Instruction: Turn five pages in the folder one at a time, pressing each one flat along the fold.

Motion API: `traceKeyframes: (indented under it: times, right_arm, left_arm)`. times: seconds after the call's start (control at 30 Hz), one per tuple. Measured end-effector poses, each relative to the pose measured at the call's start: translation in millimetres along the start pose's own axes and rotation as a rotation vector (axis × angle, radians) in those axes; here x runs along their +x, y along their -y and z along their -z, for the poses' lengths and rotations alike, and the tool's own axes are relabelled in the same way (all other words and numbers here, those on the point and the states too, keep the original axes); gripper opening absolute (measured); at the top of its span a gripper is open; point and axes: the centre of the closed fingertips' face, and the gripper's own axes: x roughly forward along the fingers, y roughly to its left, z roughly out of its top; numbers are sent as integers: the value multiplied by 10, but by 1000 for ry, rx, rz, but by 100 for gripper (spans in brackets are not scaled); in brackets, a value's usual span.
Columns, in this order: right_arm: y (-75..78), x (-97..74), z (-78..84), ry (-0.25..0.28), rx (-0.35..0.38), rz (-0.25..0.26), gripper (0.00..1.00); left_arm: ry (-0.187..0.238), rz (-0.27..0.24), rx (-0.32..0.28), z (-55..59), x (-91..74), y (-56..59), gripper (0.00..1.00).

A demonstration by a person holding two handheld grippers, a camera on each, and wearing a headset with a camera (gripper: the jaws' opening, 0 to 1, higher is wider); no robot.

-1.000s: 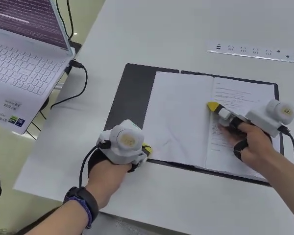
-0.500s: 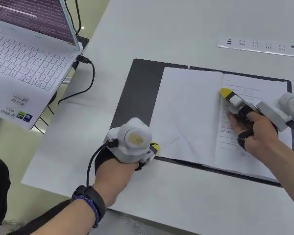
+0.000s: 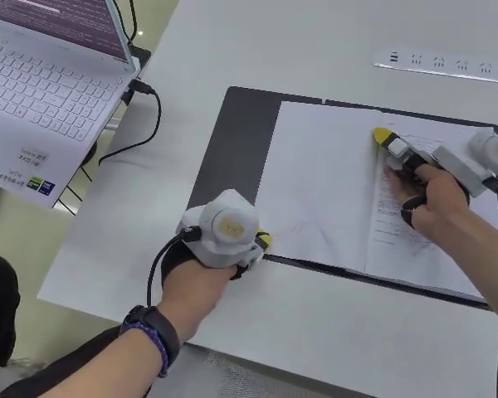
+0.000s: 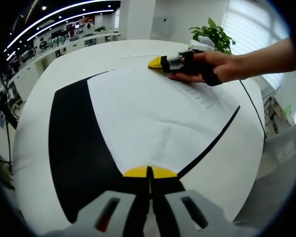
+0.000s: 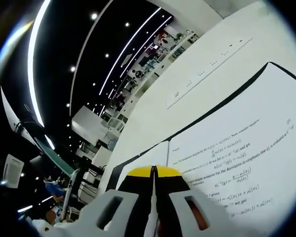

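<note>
your right gripper (image 3: 383, 135) is closed and empty, tip pressed on the fold (image 3: 371, 232) at the far end of the folder (image 3: 232, 141), open flat on the desk (image 3: 274, 41). your left gripper (image 3: 264, 240), closed too, sits at its near edge. pages (image 3: 315, 182) look thin, limp; lift by a free corner. the fold runs away from you.

Black folder (image 3: 232, 149), white pages (image 3: 315, 186)

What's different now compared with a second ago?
The right gripper slid along the fold toward the far edge of the folder, jaws shut. The left gripper stayed shut at the near corner of the turned page; nothing was grabbed or released.
</note>
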Motion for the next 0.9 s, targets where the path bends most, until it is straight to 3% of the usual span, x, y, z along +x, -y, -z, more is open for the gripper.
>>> traceKeyframes:
  times: [0.2,0.67,0.9]
  right_arm:
    - [45,120,-64,13,1,10,0]
    - [32,217,-155,67,30,26,0]
    - [108,322,-276,101,76,36,0]
  left_arm:
    - [1,5,-10,0,1,0,0]
    - [5,11,-34,2,-5,-8,0]
    - [2,10,-28,-3,-8,1,0]
